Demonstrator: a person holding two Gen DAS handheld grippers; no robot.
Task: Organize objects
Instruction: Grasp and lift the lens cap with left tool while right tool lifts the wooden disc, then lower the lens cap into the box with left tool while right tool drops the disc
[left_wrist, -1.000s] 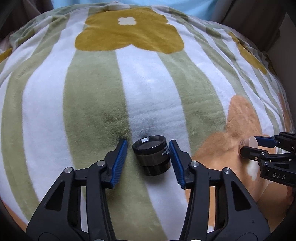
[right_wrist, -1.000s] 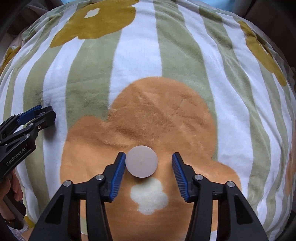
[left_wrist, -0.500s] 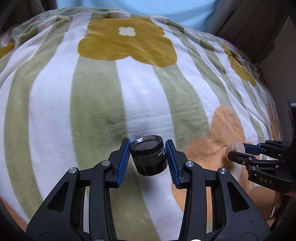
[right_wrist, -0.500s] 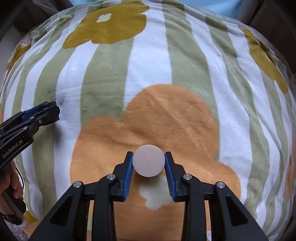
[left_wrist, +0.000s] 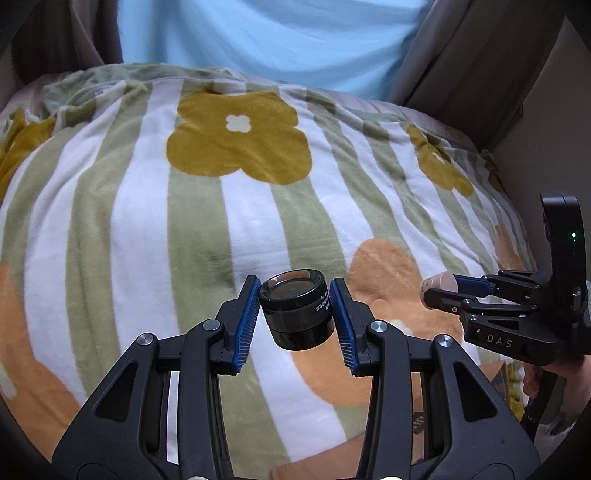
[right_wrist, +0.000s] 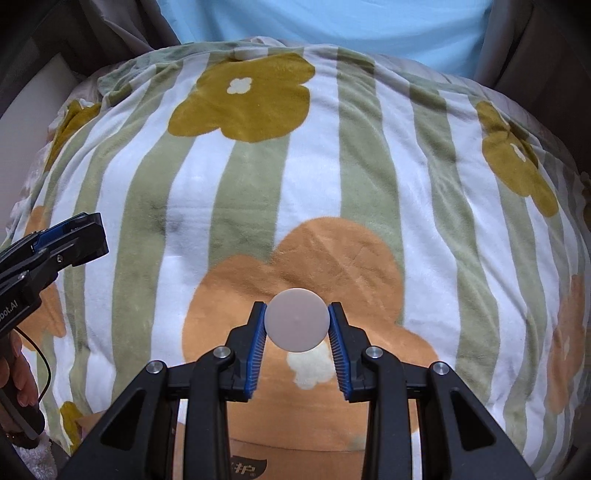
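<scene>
A blanket (left_wrist: 140, 229) covers the bed and fills both views, with a sheet (left_wrist: 258, 40) lying behind its far edge. The left tongs (left_wrist: 293, 314) are above the blanket with a lens (left_wrist: 295, 314) between their pads, and to their right, well apart, the right tongs (right_wrist: 297, 326) clamp a round lid (right_wrist: 297, 325) over the blanket. From the right wrist view the left tongs sit at the left edge, above a hand (right_wrist: 16, 373) on their handle.
</scene>
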